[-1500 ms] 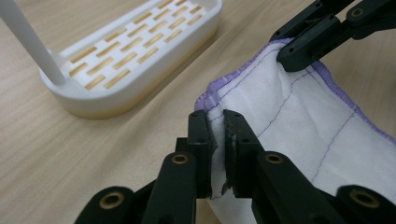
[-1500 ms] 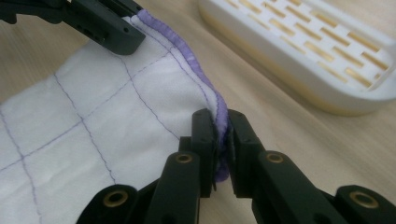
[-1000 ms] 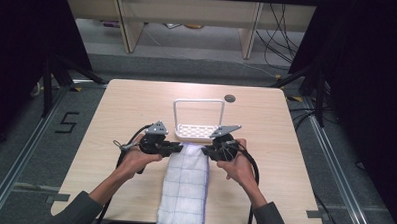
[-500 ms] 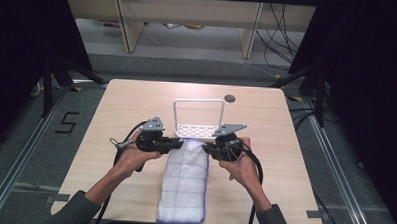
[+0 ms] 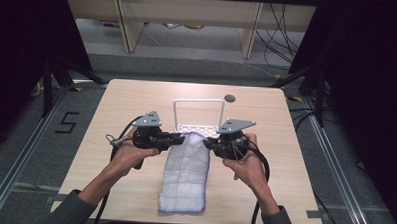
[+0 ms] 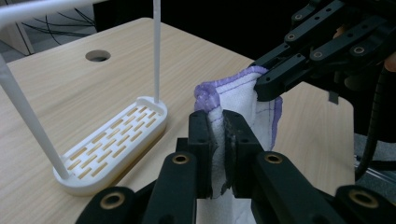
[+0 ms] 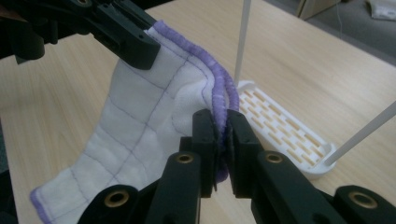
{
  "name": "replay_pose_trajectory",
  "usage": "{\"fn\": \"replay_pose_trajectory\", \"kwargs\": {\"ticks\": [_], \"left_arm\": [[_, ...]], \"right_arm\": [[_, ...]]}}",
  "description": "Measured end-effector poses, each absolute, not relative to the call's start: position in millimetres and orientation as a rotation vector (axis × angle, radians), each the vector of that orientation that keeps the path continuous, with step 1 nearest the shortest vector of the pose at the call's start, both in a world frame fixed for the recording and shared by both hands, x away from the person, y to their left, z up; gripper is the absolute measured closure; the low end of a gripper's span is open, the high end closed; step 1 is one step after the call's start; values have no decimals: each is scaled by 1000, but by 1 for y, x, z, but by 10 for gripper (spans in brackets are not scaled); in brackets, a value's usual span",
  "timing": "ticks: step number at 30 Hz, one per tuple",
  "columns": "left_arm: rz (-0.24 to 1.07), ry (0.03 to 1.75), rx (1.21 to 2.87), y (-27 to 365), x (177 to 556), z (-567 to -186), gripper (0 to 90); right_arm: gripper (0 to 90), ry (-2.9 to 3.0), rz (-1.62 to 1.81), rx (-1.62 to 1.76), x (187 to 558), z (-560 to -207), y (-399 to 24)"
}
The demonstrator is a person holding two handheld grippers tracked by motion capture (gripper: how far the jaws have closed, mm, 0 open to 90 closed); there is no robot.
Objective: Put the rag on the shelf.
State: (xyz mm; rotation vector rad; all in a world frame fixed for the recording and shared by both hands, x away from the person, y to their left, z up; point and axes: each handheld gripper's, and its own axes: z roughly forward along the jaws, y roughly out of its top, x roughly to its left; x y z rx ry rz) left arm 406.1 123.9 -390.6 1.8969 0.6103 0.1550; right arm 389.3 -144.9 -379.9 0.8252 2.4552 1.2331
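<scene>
left claw (image 6: pixel 218 140) clamped on cloth (image 6: pixel 233 100) | right claw (image 6: pixel 268 86) pinching cloth | rack (image 6: pixel 112 140) beside

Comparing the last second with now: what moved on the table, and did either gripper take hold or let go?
Both grippers, left and right, stay shut on the cloth's far corners and have lifted that edge a little, toward the white rack. The cloth's near end has slid slightly away from the table's near edge. Nothing was released. The rack and table are unchanged.
</scene>
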Motion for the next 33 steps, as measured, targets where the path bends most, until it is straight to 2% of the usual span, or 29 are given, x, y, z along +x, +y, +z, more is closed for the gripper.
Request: {"fn": "replay_pose_trajectory", "kwargs": {"ticks": [6,9,20,33], "left_arm": [[207,591,1879,124,402,-362,820],[179,595,1858,125,404,-356,820],[210,624,1865,122,421,-323,823],[245,633,1858,117,438,-294,823]], "right_arm": [[839,2418,1266,809,385,-353,-149],[839,2414,1253,826,385,-345,-151],[842,2353,1223,843,400,-304,-156],[841,2298,1243,851,418,-273,-161]]}}
